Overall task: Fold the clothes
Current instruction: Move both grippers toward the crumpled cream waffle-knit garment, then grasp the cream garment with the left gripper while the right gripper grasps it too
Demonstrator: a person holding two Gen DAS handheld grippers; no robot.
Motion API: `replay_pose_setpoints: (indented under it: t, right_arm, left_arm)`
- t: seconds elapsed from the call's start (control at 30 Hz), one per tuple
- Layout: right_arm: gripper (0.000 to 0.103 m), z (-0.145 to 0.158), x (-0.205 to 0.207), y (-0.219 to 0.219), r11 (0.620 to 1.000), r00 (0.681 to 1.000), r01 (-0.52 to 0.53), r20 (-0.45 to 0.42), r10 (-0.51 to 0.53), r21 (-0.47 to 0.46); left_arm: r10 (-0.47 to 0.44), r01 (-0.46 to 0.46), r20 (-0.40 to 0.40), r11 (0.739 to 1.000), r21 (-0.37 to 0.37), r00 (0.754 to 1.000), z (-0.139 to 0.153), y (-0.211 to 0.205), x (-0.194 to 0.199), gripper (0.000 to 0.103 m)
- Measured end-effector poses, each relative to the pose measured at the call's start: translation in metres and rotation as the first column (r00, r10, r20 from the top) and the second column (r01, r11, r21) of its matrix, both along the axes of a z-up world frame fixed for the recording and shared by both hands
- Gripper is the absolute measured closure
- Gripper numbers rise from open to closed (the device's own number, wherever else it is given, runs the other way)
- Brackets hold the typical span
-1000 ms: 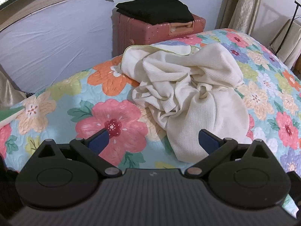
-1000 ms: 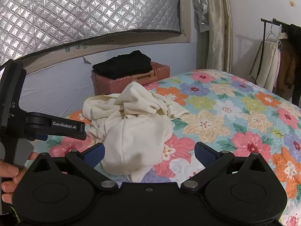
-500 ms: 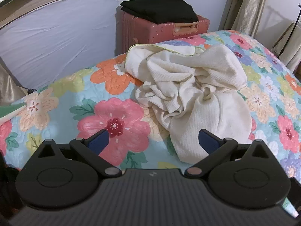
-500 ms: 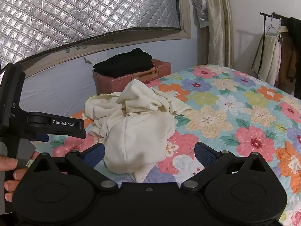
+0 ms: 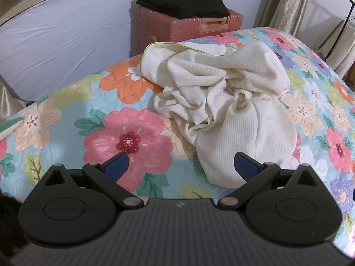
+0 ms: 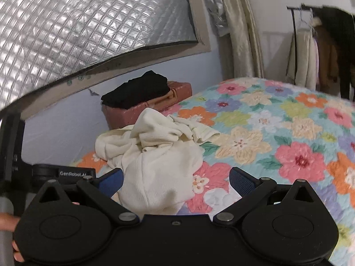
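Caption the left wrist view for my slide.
Open left gripper above a crumpled cream garment on a floral bedspread.

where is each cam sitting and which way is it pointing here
Left wrist: on the left gripper, facing forward over the open fingers at the crumpled cream garment on the floral bedspread; no hand shows.
Right wrist: on the right gripper, fingers open, aimed over the same garment toward the wall; the left gripper's body and the person's hand show at left.
Shared: garment, bedspread, pink suitcase with folded black clothes.
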State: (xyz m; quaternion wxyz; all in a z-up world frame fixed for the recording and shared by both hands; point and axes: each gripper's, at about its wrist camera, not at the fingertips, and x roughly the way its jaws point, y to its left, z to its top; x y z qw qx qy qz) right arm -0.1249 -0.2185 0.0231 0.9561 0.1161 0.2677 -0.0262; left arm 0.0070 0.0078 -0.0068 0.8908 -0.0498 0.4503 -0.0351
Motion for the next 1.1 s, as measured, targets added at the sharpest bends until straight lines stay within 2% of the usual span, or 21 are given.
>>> replay_pose_setpoints:
  t: [0.2, 0.4, 0.47, 0.57, 0.7, 0.8, 0.93, 1.1]
  right_arm:
    - [0.0, -0.013, 0.013, 0.0, 1.0, 1.0, -0.014, -0.022, 0.014, 0.022]
    - [0.0, -0.021, 0.023, 0.005, 0.998, 0.998, -0.051, -0.026, 0.052, 0.022]
    - [0.0, -0.021, 0.029, 0.005, 0.998, 0.998, -0.059, -0.025, 0.06, 0.021]
    - [0.0, -0.021, 0.035, 0.003, 0.998, 0.998, -0.065, -0.015, 0.065, 0.021]
    - [0.0, -0.023, 0.039, 0.002, 0.997, 0.997, -0.073, -0.012, 0.073, 0.018]
    - [0.0, -0.029, 0.045, 0.001, 0.996, 0.996, -0.081, -0.022, 0.082, 0.019]
    - [0.0, -0.037, 0.056, -0.001, 0.994, 0.994, -0.104, -0.026, 0.105, 0.033]
    - [0.0, -0.051, 0.085, 0.002, 0.99, 0.988, -0.143, -0.061, 0.144, 0.013]
  left_arm:
    - [-0.017, 0.017, 0.023, 1.0, -0.018, 1.0, -0.002, 0.002, 0.005, 0.0]
    - [-0.005, 0.005, 0.129, 1.0, 0.002, 0.992, -0.005, 0.001, 0.009, 0.0]
    - [0.005, -0.005, 0.11, 1.0, 0.0, 0.994, -0.011, 0.002, 0.019, 0.0]
    - [0.034, -0.03, 0.089, 0.999, -0.04, 0.995, -0.02, 0.008, 0.026, 0.0]
    - [0.044, -0.041, 0.086, 0.999, -0.032, 0.995, -0.023, 0.012, 0.03, 0.0]
    - [0.035, -0.03, 0.095, 0.998, -0.048, 0.995, -0.021, 0.014, 0.031, 0.0]
    - [0.012, 0.003, 0.102, 0.989, -0.147, 0.995, -0.022, 0.02, 0.033, 0.0]
    - [-0.024, 0.047, 0.139, 0.986, -0.162, 0.99, -0.023, 0.019, 0.045, 0.001]
